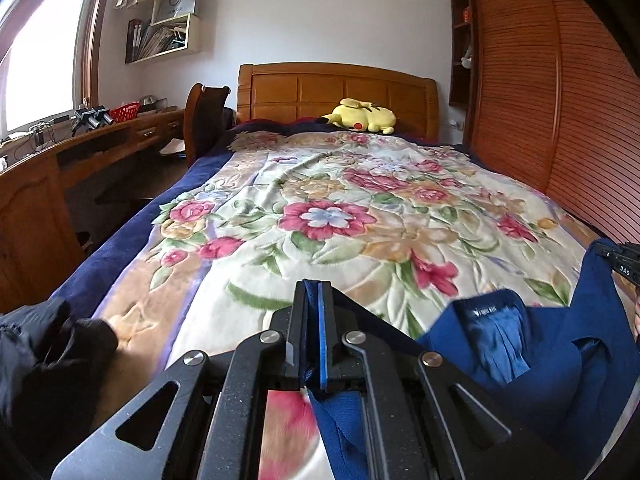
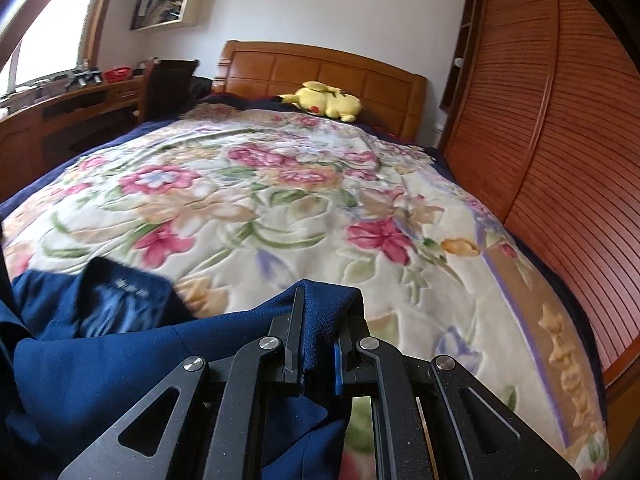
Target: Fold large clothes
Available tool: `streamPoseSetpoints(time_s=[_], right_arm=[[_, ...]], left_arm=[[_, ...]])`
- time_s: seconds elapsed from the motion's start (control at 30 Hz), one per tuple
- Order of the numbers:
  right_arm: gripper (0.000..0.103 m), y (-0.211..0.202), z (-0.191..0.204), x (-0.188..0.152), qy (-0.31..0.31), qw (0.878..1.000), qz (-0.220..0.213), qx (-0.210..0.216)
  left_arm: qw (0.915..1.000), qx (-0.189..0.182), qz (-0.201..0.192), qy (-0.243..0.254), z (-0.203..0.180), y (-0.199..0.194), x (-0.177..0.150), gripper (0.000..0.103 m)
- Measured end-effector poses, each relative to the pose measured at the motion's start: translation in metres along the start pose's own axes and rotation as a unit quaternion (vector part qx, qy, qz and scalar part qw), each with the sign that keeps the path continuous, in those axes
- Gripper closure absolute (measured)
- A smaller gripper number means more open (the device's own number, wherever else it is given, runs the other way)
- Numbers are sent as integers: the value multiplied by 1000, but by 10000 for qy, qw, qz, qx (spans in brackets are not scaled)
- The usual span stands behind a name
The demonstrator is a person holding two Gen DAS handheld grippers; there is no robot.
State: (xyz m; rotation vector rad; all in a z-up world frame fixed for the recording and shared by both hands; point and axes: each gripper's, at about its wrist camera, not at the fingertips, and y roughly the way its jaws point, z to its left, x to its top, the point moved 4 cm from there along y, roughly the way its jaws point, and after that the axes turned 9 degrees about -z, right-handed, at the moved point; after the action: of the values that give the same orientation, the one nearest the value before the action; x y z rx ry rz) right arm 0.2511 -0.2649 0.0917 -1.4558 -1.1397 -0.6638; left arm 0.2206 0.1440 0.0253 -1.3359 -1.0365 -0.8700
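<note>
1. Fabric of a navy blue garment (image 1: 552, 360) is seen in the left wrist view, soft and limp; it is judged light and best taken at edges or corners. An edge is clamped in the left gripper (image 1: 314, 292), and the rest sags over the near part of the floral blanket (image 1: 320, 216), lining and label exposed.
2. In the right wrist view, a thicker fold of the garment (image 2: 100, 360) is pinched by the right gripper (image 2: 328, 300); the weave looks finely textured, draped leftward.
</note>
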Motion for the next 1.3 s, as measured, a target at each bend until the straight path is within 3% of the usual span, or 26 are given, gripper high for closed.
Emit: streamPoseSetpoints(time_s=[0.1, 0.2, 0.27, 0.33, 0.37, 0.43, 0.5, 0.6, 0.67, 0.77, 1.07, 1.3], right_arm=[[94, 26, 7, 0, -34, 9998, 127, -169], [94, 43, 18, -13, -54, 9991, 401, -88], [93, 43, 22, -15, -48, 9994, 345, 44], [84, 39, 22, -14, 0, 9995, 292, 76], [79, 36, 21, -13, 46, 9996, 280, 77], [50, 25, 19, -8, 85, 9998, 166, 50], [36, 11, 15, -7, 97, 9999, 36, 38], [35, -5, 22, -7, 137, 9997, -69, 199], [35, -18, 35, -7, 108, 9988, -94, 467], [35, -32, 66, -10, -118, 9957, -24, 919], [35, -64, 163, -29, -722, 9708, 223, 2277], [35, -58, 191, -41, -940, 9599, 446, 2602]], left_arm=[[10000, -18, 16, 29, -5, 10, 2, 99], [9997, -92, 215, 12, -9, 16, -7, 98], [9994, 0, 287, 172, -15, 12, -16, 95], [9991, -65, 254, 338, -21, 3, -20, 89], [9990, -77, 234, 373, -24, -3, -20, 84], [9988, -170, 175, 418, -28, -14, -19, 74], [9984, -272, 59, 487, -35, -31, -18, 62], [9977, -497, 63, 454, -42, -52, -19, 48], [9970, -690, 97, 328, -47, -66, -24, 21], [9955, -903, 184, 195, -54, -81, -34, 20], [9951, -870, 459, 46, -60, -110, -76, 20], [9937, -888, 682, 13, -55, -108, -102, 20]])
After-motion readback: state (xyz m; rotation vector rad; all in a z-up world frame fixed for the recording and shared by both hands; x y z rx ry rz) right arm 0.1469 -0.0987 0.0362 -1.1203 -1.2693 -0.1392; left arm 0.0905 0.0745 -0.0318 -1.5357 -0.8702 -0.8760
